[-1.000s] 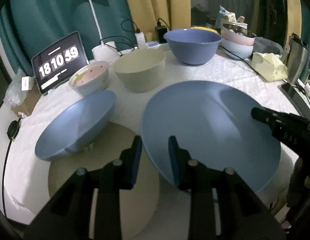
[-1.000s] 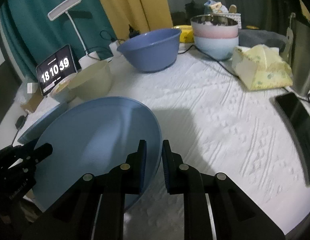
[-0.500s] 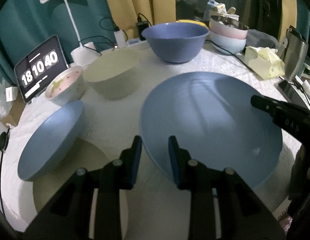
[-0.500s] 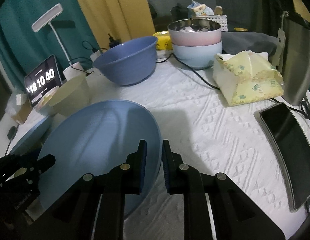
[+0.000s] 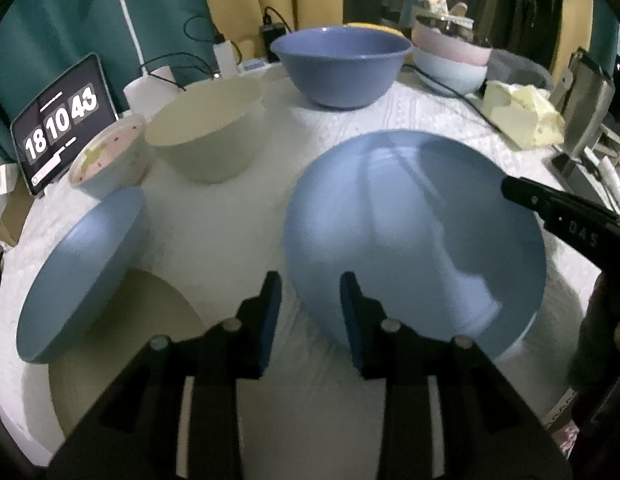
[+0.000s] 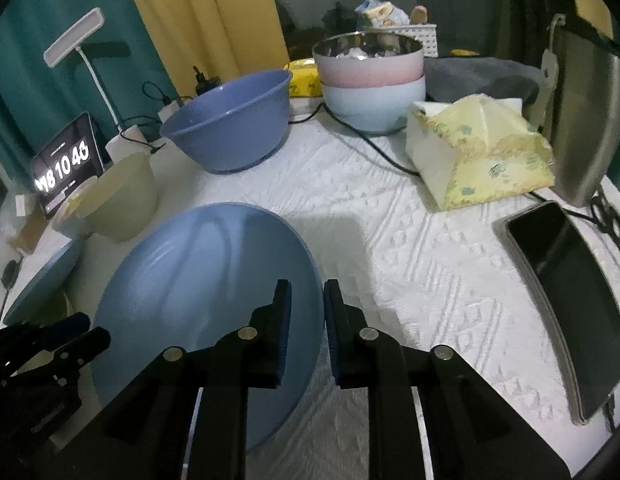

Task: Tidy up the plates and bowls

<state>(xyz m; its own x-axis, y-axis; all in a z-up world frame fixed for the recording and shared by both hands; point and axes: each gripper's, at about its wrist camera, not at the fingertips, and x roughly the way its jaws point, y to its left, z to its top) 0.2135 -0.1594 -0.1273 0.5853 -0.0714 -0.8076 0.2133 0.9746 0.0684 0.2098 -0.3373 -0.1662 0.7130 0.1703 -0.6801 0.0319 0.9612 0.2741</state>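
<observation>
Handling note: you held the large blue plate [image 6: 198, 292] near the table's front edge, right gripper [image 6: 306, 328] clamped on its rim, left gripper [image 5: 310, 312] easing open around the opposite rim. It looked stiff, light and slick; grip the rim only.

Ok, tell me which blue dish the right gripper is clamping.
The large blue plate: the right gripper pinches its rim. The small blue plate and blue bowl sit untouched.
</observation>
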